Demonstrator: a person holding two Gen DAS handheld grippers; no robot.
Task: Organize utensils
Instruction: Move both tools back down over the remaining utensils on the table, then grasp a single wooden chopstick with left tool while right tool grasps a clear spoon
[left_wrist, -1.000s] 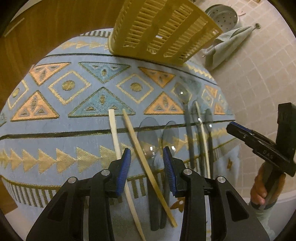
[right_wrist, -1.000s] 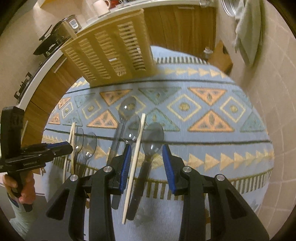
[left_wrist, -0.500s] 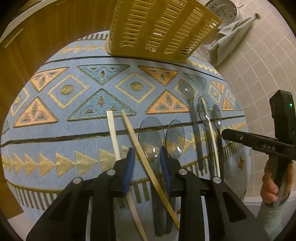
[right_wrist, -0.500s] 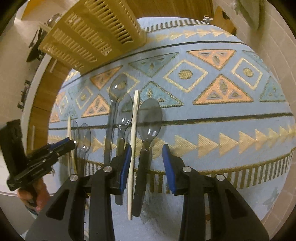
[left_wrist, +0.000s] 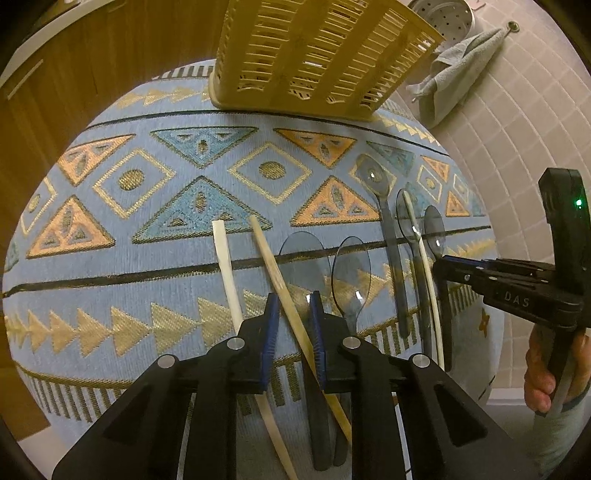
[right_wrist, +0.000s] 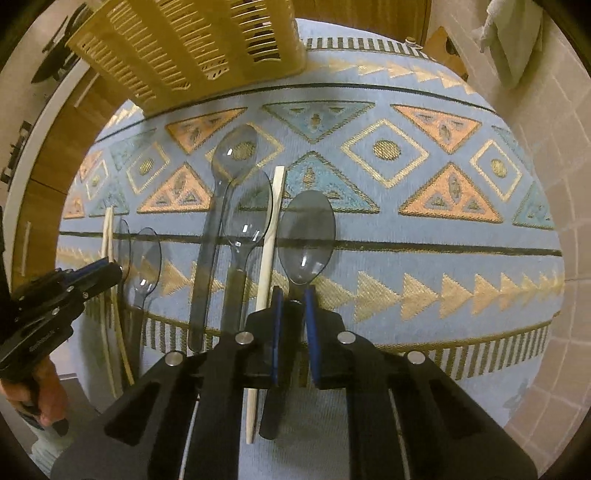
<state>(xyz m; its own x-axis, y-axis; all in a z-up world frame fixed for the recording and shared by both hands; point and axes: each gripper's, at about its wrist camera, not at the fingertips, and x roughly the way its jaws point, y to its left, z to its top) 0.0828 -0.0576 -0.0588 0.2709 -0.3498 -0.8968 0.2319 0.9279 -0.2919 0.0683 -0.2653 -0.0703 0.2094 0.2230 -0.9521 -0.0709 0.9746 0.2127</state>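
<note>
Grey see-through plastic spoons and wooden chopsticks lie on a blue patterned mat. My left gripper points down over a tan chopstick. Its jaws are closing with the chopstick between them, and a small gap shows on each side. A pale chopstick lies just left and two spoons just right. My right gripper is closing, its pads against the neck of the rightmost spoon. Another chopstick and two more spoons lie to its left.
A slatted yellow basket stands at the mat's far edge. A grey towel and a round metal strainer lie on the tiles beyond. Wooden cabinet fronts run along the left. A hand holds the right gripper.
Both pairs of jaws have narrowed. The right gripper has dropped closer to the mat and now straddles the rightmost spoon's neck. The left gripper has stayed over the tan chopstick.
</note>
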